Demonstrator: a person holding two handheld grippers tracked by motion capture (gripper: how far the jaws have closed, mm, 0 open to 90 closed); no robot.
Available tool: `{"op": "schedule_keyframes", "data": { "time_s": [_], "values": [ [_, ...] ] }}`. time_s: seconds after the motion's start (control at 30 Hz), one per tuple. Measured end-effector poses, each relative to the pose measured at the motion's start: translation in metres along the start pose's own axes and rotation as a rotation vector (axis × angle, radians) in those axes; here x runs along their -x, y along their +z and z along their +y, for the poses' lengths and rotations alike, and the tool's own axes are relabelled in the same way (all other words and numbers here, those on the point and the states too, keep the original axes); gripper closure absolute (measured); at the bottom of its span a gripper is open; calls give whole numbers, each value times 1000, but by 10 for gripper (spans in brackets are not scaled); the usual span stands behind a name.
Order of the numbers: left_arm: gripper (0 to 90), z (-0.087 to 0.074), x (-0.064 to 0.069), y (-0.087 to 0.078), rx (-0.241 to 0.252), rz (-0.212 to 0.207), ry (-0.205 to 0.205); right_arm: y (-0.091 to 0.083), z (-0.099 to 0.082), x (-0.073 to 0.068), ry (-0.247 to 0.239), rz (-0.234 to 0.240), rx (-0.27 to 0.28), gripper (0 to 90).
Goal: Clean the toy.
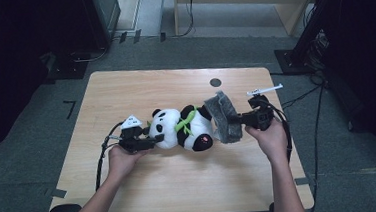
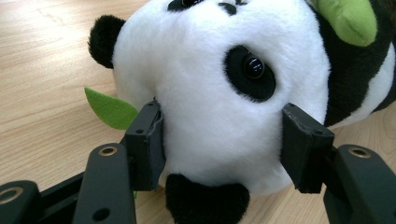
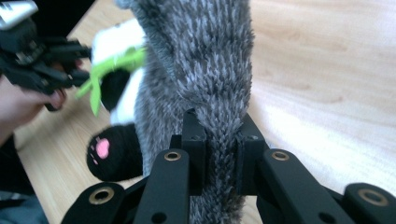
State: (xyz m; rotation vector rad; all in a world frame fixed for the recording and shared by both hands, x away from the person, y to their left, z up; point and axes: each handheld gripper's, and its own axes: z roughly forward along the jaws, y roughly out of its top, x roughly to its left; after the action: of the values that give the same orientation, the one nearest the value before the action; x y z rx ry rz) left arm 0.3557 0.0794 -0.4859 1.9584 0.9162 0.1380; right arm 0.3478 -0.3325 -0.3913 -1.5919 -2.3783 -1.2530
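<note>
The surface (image 1: pixel 125 90) is a pale wooden top with rounded corners and a small dark round hole (image 1: pixel 215 82) near its far edge. It stands on grey carpet (image 1: pixel 23 147), with black stands and cables along the right and a light wooden cabinet (image 1: pixel 249 1) at the far side.

A plush panda (image 1: pixel 180 129) lies on its side in the middle of the surface, head to the left. It is white and black, with a green scarf (image 1: pixel 184 120) at the neck, a green leaf (image 2: pixel 109 108) by its head, glossy black eyes and a pink paw print on one black foot.

The left gripper (image 1: pixel 143 139) has its fingers (image 2: pixel 147 144) pressed into either side of the panda's white head, partly open around it. The right gripper (image 1: pixel 237 118) pinches a piece of grey furry fabric (image 1: pixel 223 117), its fingers (image 3: pixel 194 144) nearly closed on a fold; the fabric stands just right of the panda's feet, touching them.
</note>
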Motion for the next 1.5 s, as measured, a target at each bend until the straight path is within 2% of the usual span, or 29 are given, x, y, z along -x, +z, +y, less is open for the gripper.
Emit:
{"op": "schedule_keyframes", "data": {
  "time_s": [0.1,0.17,0.23,0.3,0.43,0.53,0.67,0.83,0.9,0.97,1.07,1.13,1.23,1.33,1.5],
  "values": [
    [401,-1,0,0,3,2,5,-5,11,1,4,8,31,793],
    [401,0,1,0,5,5,4,-5,21,0,-10,10,46,795],
    [402,0,1,0,5,8,6,-4,32,-2,-23,-15,56,795],
    [402,-1,2,0,6,11,8,0,43,-2,-35,-12,69,795],
    [403,-1,3,1,8,19,14,19,59,-2,-56,4,67,795],
    [404,-2,2,1,17,18,7,39,64,0,-53,5,27,795],
    [406,-3,2,2,24,18,4,52,65,6,-32,-16,20,795],
    [409,-1,2,2,13,23,6,59,61,13,-30,-77,-12,796],
    [408,-1,3,2,10,28,12,58,59,17,-13,-54,-6,797],
    [408,-1,2,2,9,25,12,57,59,19,-5,-55,-9,797],
    [408,-1,2,1,7,22,15,58,55,25,-2,-93,-40,797],
    [408,-1,2,1,6,21,16,61,48,31,4,-95,-43,796],
    [407,-1,2,1,7,19,14,62,42,38,23,-146,-90,796],
    [408,-1,1,1,9,14,12,55,39,40,40,-131,-55,796],
    [411,0,0,0,7,6,1,37,36,34,35,-94,-2,796]
  ]
}}
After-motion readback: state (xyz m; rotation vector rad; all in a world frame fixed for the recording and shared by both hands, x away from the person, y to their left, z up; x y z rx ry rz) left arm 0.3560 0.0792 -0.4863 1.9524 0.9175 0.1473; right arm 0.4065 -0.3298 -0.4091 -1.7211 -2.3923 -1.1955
